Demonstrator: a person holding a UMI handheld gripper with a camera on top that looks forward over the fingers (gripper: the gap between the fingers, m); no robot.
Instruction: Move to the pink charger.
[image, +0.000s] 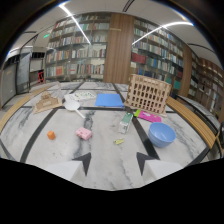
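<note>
Two pink things lie ahead — charger (84, 133) and a pink item (149, 117); the released hand-held gripper (113, 161) could drift wrong.

Tall bookshelves (75, 52), wood panel wall (118, 47), ceiling light strips (75, 21), marble table (100, 155).

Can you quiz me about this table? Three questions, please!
1. True or false: the tool is holding the pink charger.
2. What sits just beside the wooden crate? A) the blue bowl B) the blue folder C) the orange ball
3. Fill in: the blue bowl is ahead of the tool and off to the ____.

Key: 1 false, it is open and empty; 2 B; 3 right.
</note>
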